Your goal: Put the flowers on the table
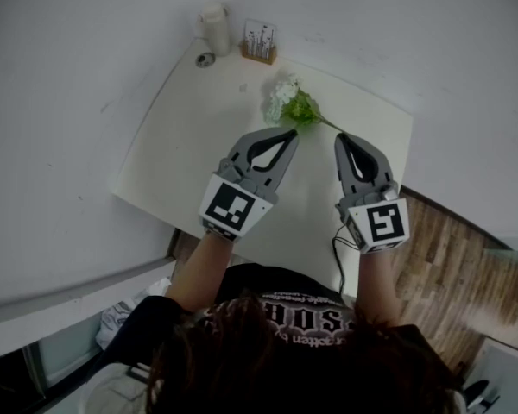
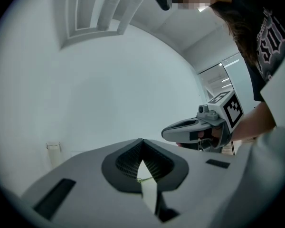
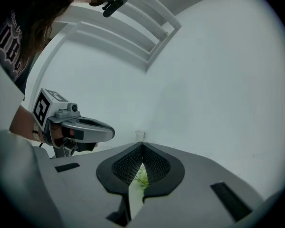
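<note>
The flowers (image 1: 287,102), a small bunch of white blossoms with green leaves, are over the far part of the pale tabletop (image 1: 198,158). Their thin stem runs to the right, towards the person. From the head view I cannot tell if the bunch lies on the tabletop or is lifted a little above it.

The left claw (image 1: 287,136) points level, and its tips are at the green leaves just below the blossoms. In the left gripper view its jaws are together at the tips, and a thin green stalk (image 2: 146,179) crosses the narrow slit between the pads, so this claw is closed on the flowers.

The right claw (image 1: 343,138) is just beside the left one, apart from it. The end of the stem reaches its tips. Its jaws are closed fully, and the right gripper view shows green leaves (image 3: 141,178) in the gap between the pads.

At the far edge of the tabletop stand a white cylinder (image 1: 214,26) and a small wooden stand (image 1: 260,41) holding a card. A small round object (image 1: 205,59) lies near them. All three are well apart from the flowers. On the right side of the tabletop there is a wooden floor (image 1: 440,257).
</note>
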{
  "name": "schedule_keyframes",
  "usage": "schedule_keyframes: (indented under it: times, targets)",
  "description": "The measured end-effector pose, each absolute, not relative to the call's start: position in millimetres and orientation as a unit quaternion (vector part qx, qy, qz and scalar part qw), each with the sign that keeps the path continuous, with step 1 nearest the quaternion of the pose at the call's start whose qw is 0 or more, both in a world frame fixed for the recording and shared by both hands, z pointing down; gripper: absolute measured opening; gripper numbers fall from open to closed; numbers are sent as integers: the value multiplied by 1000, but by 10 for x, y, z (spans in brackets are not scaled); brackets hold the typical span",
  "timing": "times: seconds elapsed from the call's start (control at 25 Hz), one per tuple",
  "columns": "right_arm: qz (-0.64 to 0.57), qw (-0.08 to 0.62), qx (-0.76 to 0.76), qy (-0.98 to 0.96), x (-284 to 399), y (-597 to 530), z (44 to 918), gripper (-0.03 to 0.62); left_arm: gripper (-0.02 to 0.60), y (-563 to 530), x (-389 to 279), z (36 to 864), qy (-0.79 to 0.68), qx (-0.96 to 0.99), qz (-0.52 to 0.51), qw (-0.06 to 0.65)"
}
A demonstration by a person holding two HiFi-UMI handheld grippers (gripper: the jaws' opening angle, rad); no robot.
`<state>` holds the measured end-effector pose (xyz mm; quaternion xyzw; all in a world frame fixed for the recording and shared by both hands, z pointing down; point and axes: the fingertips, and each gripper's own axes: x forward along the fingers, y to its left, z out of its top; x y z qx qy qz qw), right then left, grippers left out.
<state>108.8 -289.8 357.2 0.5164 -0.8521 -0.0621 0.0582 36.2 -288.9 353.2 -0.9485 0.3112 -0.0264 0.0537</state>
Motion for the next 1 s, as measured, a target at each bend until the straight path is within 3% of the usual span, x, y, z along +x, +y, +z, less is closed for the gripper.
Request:
schedule_keyframes:
  times: [1.0]
  targets:
    - [-80,52,531,-842,1216,-2835,3493,30,-2,-2872,358,3435,325,-944,-17,58]
